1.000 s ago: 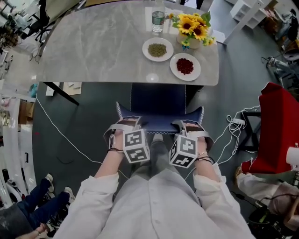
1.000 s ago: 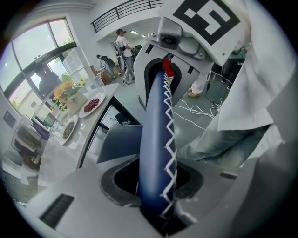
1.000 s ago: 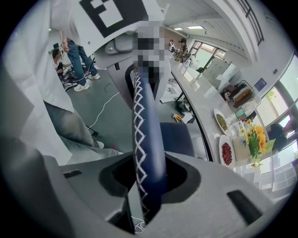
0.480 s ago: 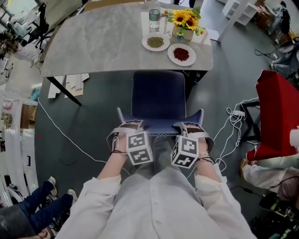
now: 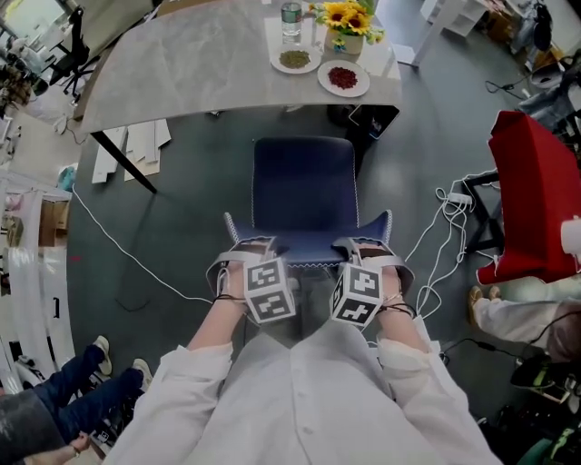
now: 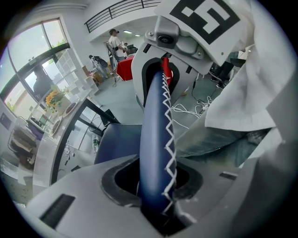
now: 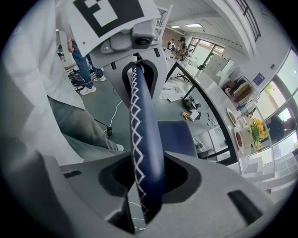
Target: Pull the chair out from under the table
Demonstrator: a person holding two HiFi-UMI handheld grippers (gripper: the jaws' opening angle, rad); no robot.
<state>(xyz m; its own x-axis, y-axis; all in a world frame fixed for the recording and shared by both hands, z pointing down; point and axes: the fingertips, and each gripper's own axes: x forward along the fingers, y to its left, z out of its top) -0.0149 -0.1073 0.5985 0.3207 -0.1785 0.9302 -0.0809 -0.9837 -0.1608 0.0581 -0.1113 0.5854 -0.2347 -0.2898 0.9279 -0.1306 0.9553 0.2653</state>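
The dark blue chair (image 5: 302, 186) stands on the grey floor, its seat out in front of the grey marble table (image 5: 182, 73). White zigzag stitching runs along the top edge of its backrest (image 5: 307, 243). My left gripper (image 5: 247, 252) is shut on that edge near its left corner. My right gripper (image 5: 363, 250) is shut on it near the right corner. In the left gripper view the padded edge (image 6: 156, 139) runs up from between the jaws to the other gripper. The right gripper view shows the same padded edge (image 7: 144, 148) clamped between the jaws.
Two plates (image 5: 343, 78), a glass (image 5: 290, 18) and sunflowers (image 5: 343, 16) sit on the table's right end. A black table leg (image 5: 123, 162) slants at the left. White cables (image 5: 445, 245) and a red object (image 5: 531, 209) lie right of the chair. Another person's shoes (image 5: 100, 359) show at lower left.
The chair has slid back away from the table with both grippers on its backrest. Its seat, half under the tabletop a second ago, now stands wholly outside it.
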